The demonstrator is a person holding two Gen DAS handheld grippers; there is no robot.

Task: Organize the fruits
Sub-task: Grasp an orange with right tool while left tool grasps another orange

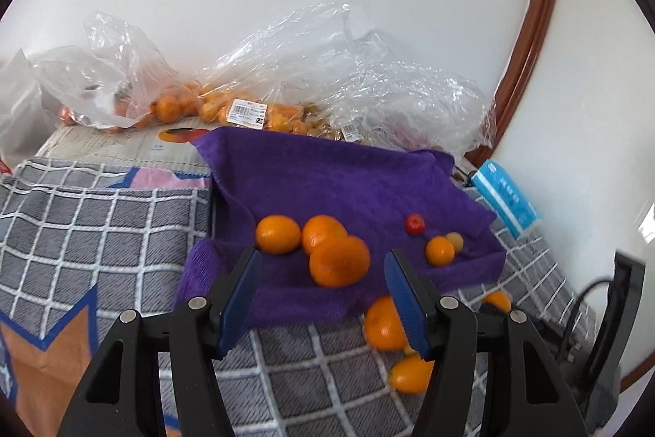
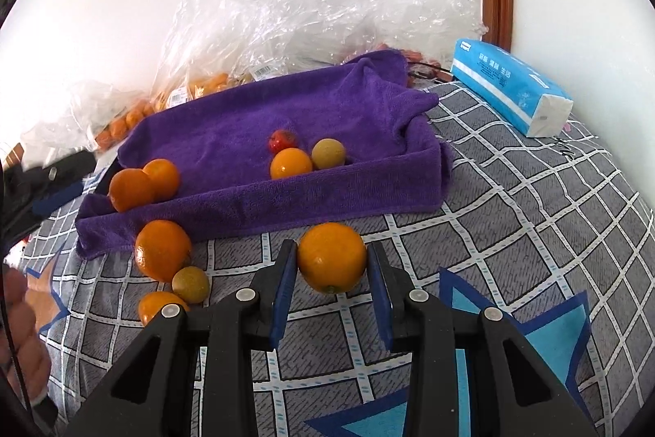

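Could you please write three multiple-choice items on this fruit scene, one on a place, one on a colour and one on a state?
1. Where does the blue tissue pack lie?
A. On the checked blanket by the wall
B. On the purple towel
C. Inside a plastic bag

2. What colour is the towel that holds the sorted fruit?
A. Green
B. Purple
C. White

3. What is the state of the right tongs?
A. Wide open and empty
B. Closed on an orange
C. Closed on the red fruit

Answers:
1. A, since the pack rests on the blanket beyond the towel's far corner.
2. B, since the cloth under the red fruit is purple in both views.
3. B, since both blue pads press against the sides of the orange.
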